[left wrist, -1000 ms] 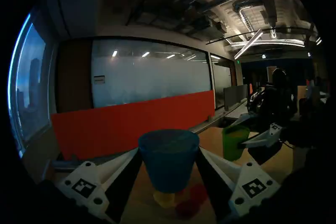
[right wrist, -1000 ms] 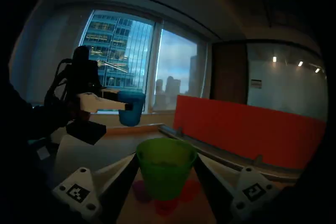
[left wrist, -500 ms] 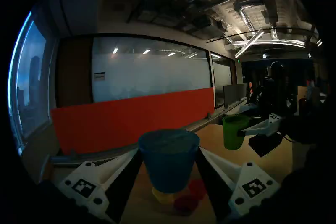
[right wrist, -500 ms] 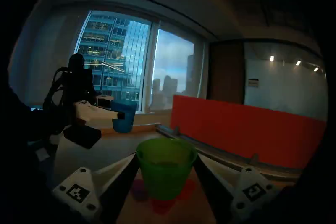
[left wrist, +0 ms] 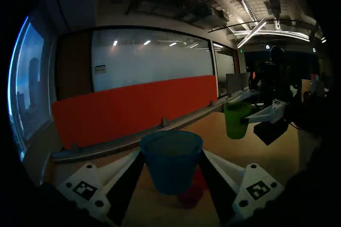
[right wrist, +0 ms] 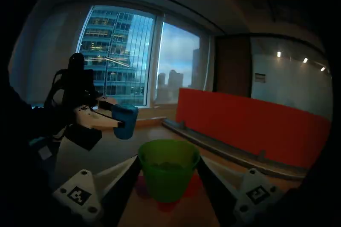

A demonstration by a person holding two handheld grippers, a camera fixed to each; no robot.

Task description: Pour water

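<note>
More of the counter [left wrist: 273,159] shows in the left gripper view than a second ago. My left gripper [left wrist: 171,155] keeps its fingers pressed on the blue cup [left wrist: 171,169], which now leans a little in the right gripper view. My right gripper [right wrist: 169,159] clamps the green cup [right wrist: 169,176], upright and well apart from the blue one.

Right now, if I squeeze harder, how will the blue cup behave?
The blue cup looks like thin plastic, so it would probably flex rather than crack. Its smooth wall tapers toward the base, so it might slip in the left hand-held gripper.
</note>
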